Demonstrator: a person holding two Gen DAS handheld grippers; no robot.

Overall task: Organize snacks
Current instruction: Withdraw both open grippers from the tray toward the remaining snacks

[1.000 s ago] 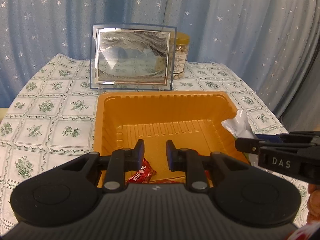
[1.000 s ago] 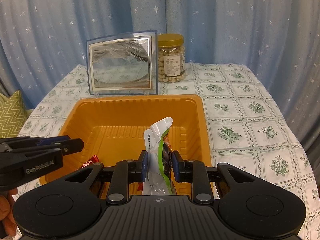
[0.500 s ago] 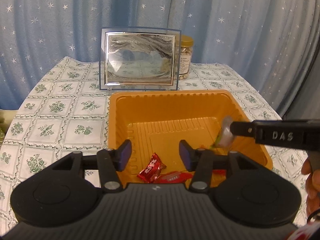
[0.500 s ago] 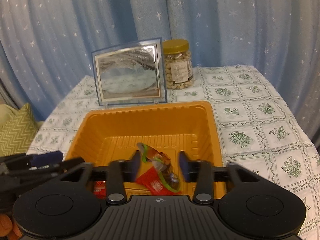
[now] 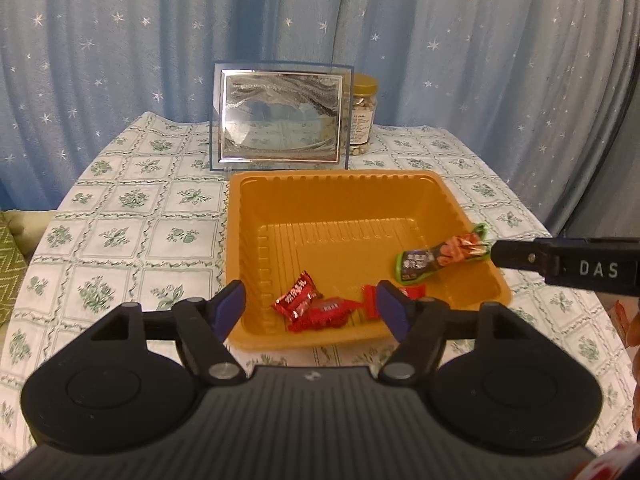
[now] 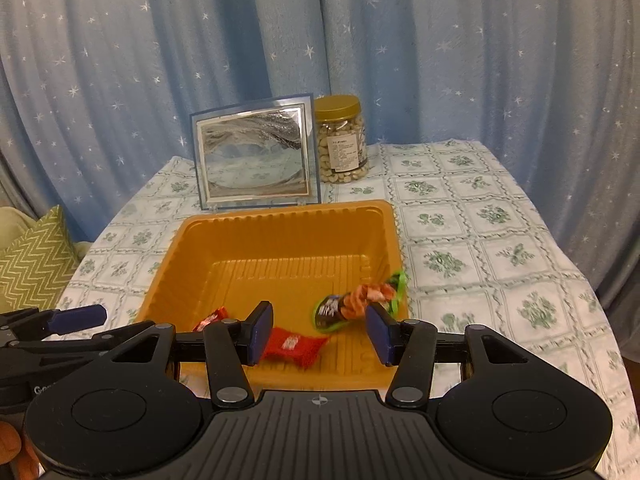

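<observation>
An orange plastic tray [image 5: 332, 196] [image 6: 280, 228] sits on the table and holds several red candy packets [image 5: 298, 300] [image 6: 294, 346]. A green-edged snack packet [image 5: 440, 258] [image 6: 356, 300] leans against the tray's right wall. My left gripper [image 5: 310, 306] is open and empty, above the tray's near edge. My right gripper [image 6: 318, 332] is open and empty, just in front of the green-edged packet; one of its fingers [image 5: 560, 262] enters the left wrist view from the right.
A framed sand picture [image 5: 282, 120] [image 6: 254, 158] stands behind the tray, with a gold-lidded jar of nuts [image 5: 362, 112] [image 6: 340, 140] beside it. The floral tablecloth [image 5: 132, 208] [image 6: 480, 220] ends at blue star curtains. A green zigzag cushion [image 6: 32, 264] lies left.
My right gripper opened and let go of the green-edged packet, which dropped into the tray's right side. Both grippers opened wider and pulled back from the tray.
</observation>
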